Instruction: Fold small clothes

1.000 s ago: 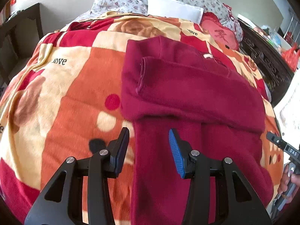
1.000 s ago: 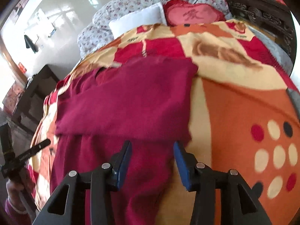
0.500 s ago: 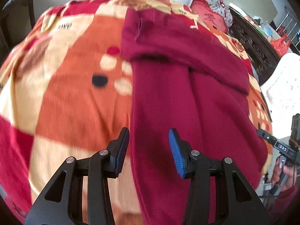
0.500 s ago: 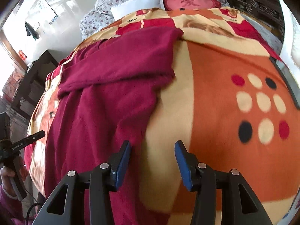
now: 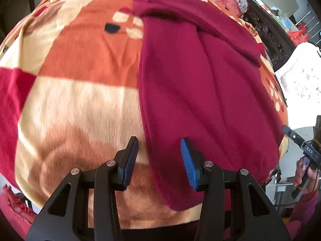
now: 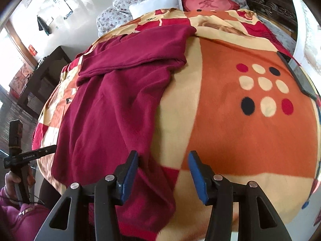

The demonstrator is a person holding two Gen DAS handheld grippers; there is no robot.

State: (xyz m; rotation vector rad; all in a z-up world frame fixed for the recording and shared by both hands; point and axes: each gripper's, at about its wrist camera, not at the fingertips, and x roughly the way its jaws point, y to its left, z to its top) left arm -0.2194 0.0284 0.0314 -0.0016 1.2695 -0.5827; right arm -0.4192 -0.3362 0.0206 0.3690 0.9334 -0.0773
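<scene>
A dark red garment [image 5: 200, 92] lies lengthwise on the bed, its sleeves folded across the far end. Its near hem reaches the bed's front edge. My left gripper [image 5: 159, 160] is open and empty, hovering over the garment's near left edge, one finger on each side of it. In the right wrist view the same garment [image 6: 116, 104] lies left of centre. My right gripper [image 6: 163, 173] is open and empty above the garment's near right corner. Each gripper also shows at the edge of the other's view: the right [image 5: 305, 150] and the left [image 6: 22, 156].
An orange, cream and red patterned blanket [image 6: 230, 120] covers the bed. Pillows, a white one [image 6: 156, 5] and a red one [image 6: 208, 2], lie at the head. A dark wooden side table [image 6: 42, 76] stands at the left, a carved dark footboard [image 5: 266, 34] at the right.
Both grippers have drawn back from the folded sleeves toward the bed's near edge and now hover over the garment's hem corners. Both stayed open.
</scene>
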